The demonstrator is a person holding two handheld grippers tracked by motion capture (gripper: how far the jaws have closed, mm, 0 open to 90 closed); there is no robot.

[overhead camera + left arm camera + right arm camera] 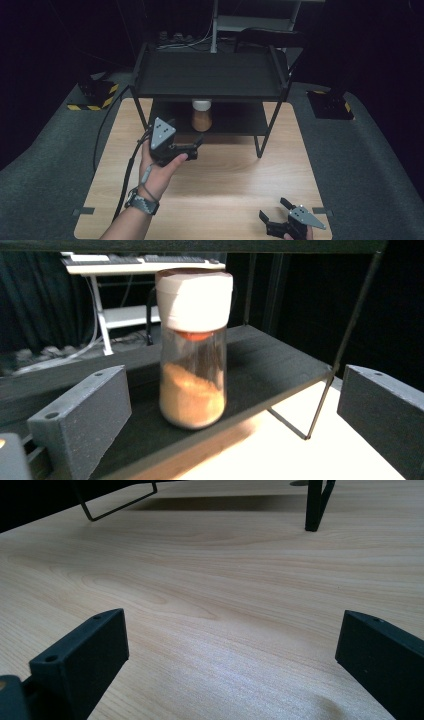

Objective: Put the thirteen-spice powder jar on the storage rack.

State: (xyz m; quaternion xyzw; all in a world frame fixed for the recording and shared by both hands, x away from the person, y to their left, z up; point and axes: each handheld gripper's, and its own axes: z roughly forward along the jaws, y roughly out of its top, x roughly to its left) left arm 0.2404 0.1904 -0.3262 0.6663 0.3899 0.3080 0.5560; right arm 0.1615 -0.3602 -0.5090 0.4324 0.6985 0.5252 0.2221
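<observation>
A clear jar with a white cap and tan powder inside stands upright on the lower level of a black two-tier rack. My left gripper is held in a hand just in front of that level and points at the jar, open. In the left gripper view the jar stands ahead of the two wide-apart jaws, touching neither, with the left gripper clear of it. My right gripper rests low at the table's near right, open, with nothing in it. In its own view the right gripper faces bare wood.
The rack stands at the back of the wooden table; its thin legs come down onto the wood. Its top level is bare. Grey carpet surrounds the table. A cable trails from the left gripper.
</observation>
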